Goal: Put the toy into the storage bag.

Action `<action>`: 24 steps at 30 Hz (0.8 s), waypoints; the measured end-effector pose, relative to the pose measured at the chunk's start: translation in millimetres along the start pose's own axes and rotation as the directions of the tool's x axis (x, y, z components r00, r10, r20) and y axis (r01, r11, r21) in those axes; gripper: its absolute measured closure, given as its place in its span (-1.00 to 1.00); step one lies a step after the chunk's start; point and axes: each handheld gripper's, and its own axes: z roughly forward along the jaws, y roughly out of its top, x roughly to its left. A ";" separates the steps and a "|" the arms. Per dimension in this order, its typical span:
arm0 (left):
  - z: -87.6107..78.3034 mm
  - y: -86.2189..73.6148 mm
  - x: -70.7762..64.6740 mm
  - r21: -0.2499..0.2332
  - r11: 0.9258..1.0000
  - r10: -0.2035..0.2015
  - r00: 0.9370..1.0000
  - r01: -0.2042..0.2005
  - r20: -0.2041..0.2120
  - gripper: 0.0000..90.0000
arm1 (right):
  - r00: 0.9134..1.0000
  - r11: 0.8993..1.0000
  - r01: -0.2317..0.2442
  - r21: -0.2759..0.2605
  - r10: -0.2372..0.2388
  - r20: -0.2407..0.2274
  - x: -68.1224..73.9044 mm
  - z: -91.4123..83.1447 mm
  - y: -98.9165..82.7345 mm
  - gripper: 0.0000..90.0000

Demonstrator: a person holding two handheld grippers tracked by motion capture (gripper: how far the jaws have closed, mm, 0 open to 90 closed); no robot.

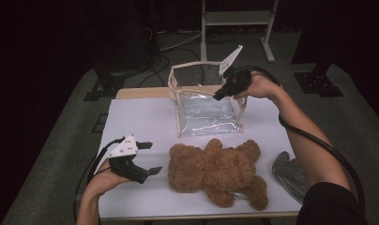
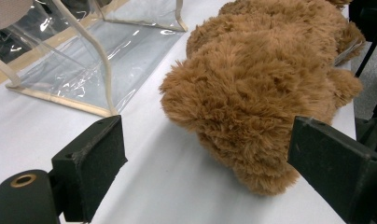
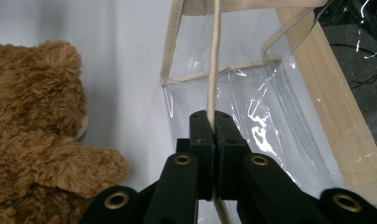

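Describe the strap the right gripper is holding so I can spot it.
Start at the clear plastic bag standing behind the teddy bear. The strap is the narrow cream band rising from its right rim, pinched in the right gripper; unlike the bag's other trim, it is pulled taut.

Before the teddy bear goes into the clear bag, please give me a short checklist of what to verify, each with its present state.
1. Right gripper shut on the bag's cream strap: ok, the strap runs between the closed jaws.
2. Left gripper open wide enough for the bear: ok, jaws stand apart.
3. Teddy bear free to lift: ok, it lies alone on the white table cover, the jaws not yet pressing it.
4. Clear bag mouth open upward: ok, the rim is spread.
5. Bag interior empty: ok.
6. Grey cloth clear of the bear: cannot tell, it lies close beside it.
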 end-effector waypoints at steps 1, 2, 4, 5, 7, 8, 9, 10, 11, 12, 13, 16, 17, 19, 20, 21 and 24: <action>-0.2 -0.4 0.1 0.001 1.000 -0.001 1.000 0.001 0.000 -0.78 | 1.000 1.000 0.000 0.001 0.000 -0.002 2.4 -0.5 -0.6 0.94; -0.1 -0.8 0.3 0.002 1.000 -0.001 1.000 0.001 0.001 -0.78 | 1.000 1.000 0.004 -0.002 -0.004 -0.007 4.2 -0.8 -1.3 0.94; 0.6 -1.1 0.0 0.004 1.000 0.000 1.000 0.000 0.002 -0.78 | 1.000 1.000 0.010 0.000 -0.010 -0.007 8.7 -1.7 -2.6 0.94; 1.0 -1.1 -0.2 0.003 1.000 0.000 1.000 0.000 0.003 -0.78 | 1.000 1.000 0.011 0.001 -0.011 -0.006 10.9 -2.4 -3.3 0.94; 1.5 -0.9 -0.6 0.002 1.000 -0.001 1.000 0.001 0.008 -0.78 | 1.000 1.000 0.018 -0.001 -0.018 -0.007 15.4 -3.6 -4.9 0.94; 1.7 -0.9 -0.6 0.002 1.000 0.001 1.000 -0.001 0.010 -0.78 | 1.000 1.000 0.020 0.000 -0.020 -0.008 18.2 -4.3 -5.6 0.94; 2.0 -1.1 -0.6 0.005 1.000 0.002 1.000 -0.002 0.011 -0.78 | 1.000 1.000 0.024 0.000 -0.024 -0.011 21.1 -5.0 -6.4 0.94; 2.2 -1.3 -0.4 0.008 1.000 0.003 1.000 -0.004 0.011 -0.78 | 1.000 1.000 0.025 -0.002 -0.025 -0.012 23.9 -5.6 -7.3 0.94; 2.5 -1.7 -0.2 0.010 1.000 0.005 1.000 -0.005 0.012 -0.78 | 0.999 1.000 0.030 -0.003 -0.030 -0.013 26.6 -6.5 -8.4 0.94; 2.6 -2.0 -0.3 0.011 1.000 0.006 1.000 -0.006 0.013 -0.78 | 1.000 1.000 0.027 0.000 -0.027 -0.015 29.6 -7.7 -9.5 0.94; 2.6 -2.2 -0.5 0.012 1.000 0.005 1.000 -0.005 0.013 -0.78 | 0.999 1.000 0.029 -0.004 -0.029 -0.018 31.6 -8.6 -10.9 0.94; 1.8 -1.8 -0.7 0.009 1.000 0.007 1.000 -0.007 0.013 -0.78 | 0.999 0.999 0.033 -0.008 -0.033 -0.023 38.4 -11.7 -14.2 0.94; 1.4 -1.6 -0.9 0.007 1.000 0.007 1.000 -0.007 0.013 -0.78 | 0.999 0.999 0.037 -0.007 -0.037 -0.023 40.9 -12.9 -14.9 0.94; 1.3 -1.3 -1.3 0.005 1.000 0.006 1.000 -0.006 0.014 -0.78 | 0.998 0.999 0.046 -0.008 -0.046 -0.030 46.3 -14.8 -15.8 0.94; 1.3 -1.2 -1.5 0.007 1.000 0.009 1.000 -0.009 0.014 -0.78 | 0.998 0.999 0.052 -0.008 -0.052 -0.033 49.2 -15.6 -15.9 0.94; 1.3 -1.2 -1.7 0.008 1.000 0.010 1.000 -0.010 0.015 -0.78 | 0.998 0.998 0.057 -0.010 -0.057 -0.033 52.2 -16.1 -15.8 0.94; 1.5 -0.6 -2.3 0.007 1.000 0.013 1.000 -0.013 0.020 -0.78 | 0.997 0.997 0.072 -0.002 -0.072 -0.036 60.7 -16.9 -15.8 0.94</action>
